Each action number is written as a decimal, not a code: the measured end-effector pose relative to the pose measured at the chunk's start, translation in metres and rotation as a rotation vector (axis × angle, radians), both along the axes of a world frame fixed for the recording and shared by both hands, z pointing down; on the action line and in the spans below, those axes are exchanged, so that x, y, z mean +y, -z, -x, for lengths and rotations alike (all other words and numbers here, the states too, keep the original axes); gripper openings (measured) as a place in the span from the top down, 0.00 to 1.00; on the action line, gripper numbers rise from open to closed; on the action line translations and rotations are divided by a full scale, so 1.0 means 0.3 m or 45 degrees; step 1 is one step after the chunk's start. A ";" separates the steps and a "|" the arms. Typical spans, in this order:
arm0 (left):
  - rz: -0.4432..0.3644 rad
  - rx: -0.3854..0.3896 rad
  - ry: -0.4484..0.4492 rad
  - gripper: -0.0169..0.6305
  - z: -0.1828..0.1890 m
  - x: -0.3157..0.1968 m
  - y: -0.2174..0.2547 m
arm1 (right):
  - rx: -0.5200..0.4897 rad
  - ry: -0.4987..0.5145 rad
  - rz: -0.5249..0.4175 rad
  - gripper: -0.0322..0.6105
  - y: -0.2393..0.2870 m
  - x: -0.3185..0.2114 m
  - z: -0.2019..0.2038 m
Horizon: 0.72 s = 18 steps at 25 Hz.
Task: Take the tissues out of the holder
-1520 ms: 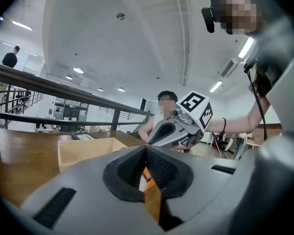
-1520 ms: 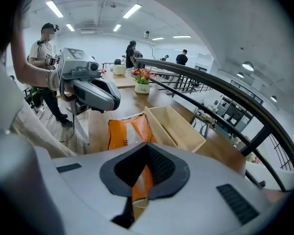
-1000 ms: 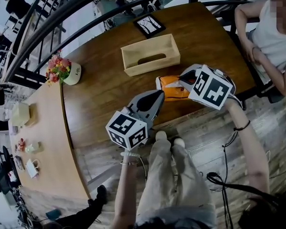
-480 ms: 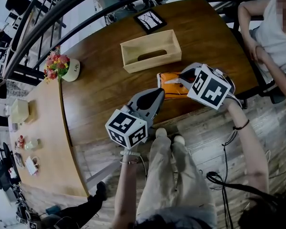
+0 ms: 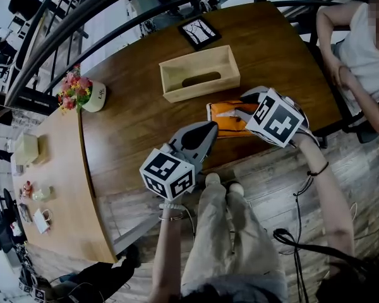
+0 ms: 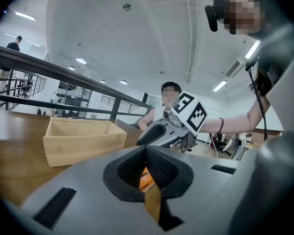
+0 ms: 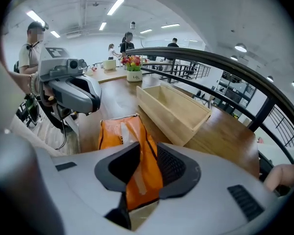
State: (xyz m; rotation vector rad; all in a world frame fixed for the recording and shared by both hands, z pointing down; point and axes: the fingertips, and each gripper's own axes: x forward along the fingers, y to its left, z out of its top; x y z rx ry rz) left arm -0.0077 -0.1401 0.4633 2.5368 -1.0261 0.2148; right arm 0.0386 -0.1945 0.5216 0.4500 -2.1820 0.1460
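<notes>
The light wooden tissue holder (image 5: pixel 200 72) stands empty in the middle of the round wooden table (image 5: pixel 132 125); it also shows in the left gripper view (image 6: pixel 81 140) and the right gripper view (image 7: pixel 174 109). An orange tissue pack (image 5: pixel 226 115) lies on the table between the holder and the front edge. My right gripper (image 5: pixel 241 108) is shut on that pack (image 7: pixel 125 133), which runs out flat ahead of its jaws. My left gripper (image 5: pixel 210 128) is shut and holds nothing; it hovers just left of the pack and points toward it.
A flower pot (image 5: pixel 82 93) stands at the table's left edge and a black-framed picture (image 5: pixel 199 32) lies behind the holder. A seated person (image 5: pixel 360 49) is at the far right. A dark railing curves behind the table. A second table (image 5: pixel 57 188) with small items adjoins on the left.
</notes>
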 end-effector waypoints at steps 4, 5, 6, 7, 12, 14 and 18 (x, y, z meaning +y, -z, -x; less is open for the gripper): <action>-0.020 0.013 0.003 0.96 -0.006 -0.007 0.021 | -0.069 -0.019 0.002 0.77 0.020 -0.011 -0.009; -0.025 0.014 0.004 0.96 -0.007 -0.008 0.028 | -0.080 -0.021 -0.007 0.77 0.026 -0.011 -0.011; -0.030 0.015 0.006 0.96 -0.006 -0.008 0.035 | -0.082 -0.021 -0.022 0.77 0.032 -0.012 -0.013; -0.035 0.016 0.010 0.96 -0.003 -0.009 0.042 | -0.079 -0.018 -0.038 0.77 0.036 -0.012 -0.013; -0.053 0.001 0.025 0.96 0.019 -0.015 0.062 | -0.082 -0.001 -0.053 0.77 0.058 0.013 -0.004; -0.061 0.000 0.035 0.96 0.031 -0.019 0.069 | -0.074 0.007 -0.048 0.77 0.060 0.017 -0.012; -0.075 0.004 0.047 0.96 0.052 -0.012 0.087 | -0.120 -0.025 -0.069 0.77 0.085 0.011 -0.029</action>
